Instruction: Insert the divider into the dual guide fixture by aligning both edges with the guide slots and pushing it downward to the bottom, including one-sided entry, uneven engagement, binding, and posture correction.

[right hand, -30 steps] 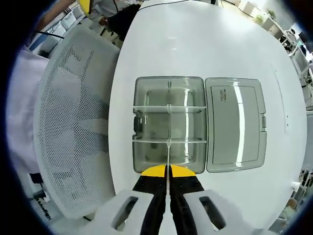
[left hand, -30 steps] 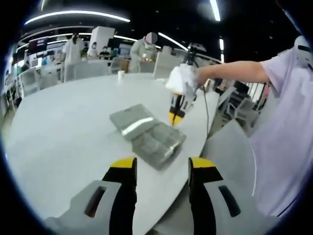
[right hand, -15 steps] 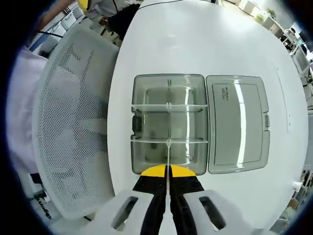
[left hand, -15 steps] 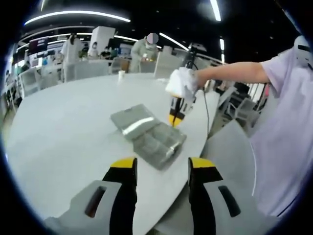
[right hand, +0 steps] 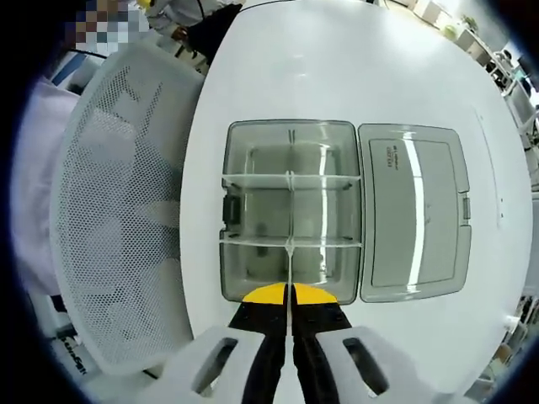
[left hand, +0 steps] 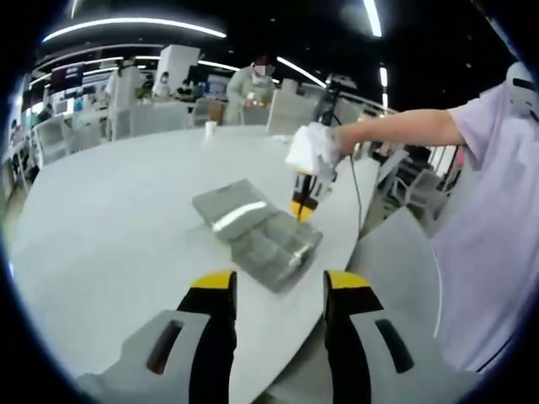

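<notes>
We see a wide white round surface (right hand: 354, 67) with a mesh chair (right hand: 118, 210) pushed close to its edge. On the surface lies a clear plastic organizer box (right hand: 290, 210), opened, with its lid (right hand: 413, 210) lying flat beside it on the hinge side.

Inside the box, two cross dividers already sit between the side walls and cut the tray into three bands; these bands look empty, as far as the transparent plastic allows us to tell. The thin clear divider (right hand: 290, 252) that is now in work runs the long way down the middle, over the two cross pieces. We judge it is partly engaged but not yet at the bottom, so the push downward and any correction of tilt are left to do.

The right hand-held gripper (right hand: 290, 295) stands above the near wall of the box, its jaws closed tight on the upper edge of this divider. The left hand-held gripper (left hand: 276, 282) is well apart from the box, with its jaws wide apart and nothing between them.
</notes>
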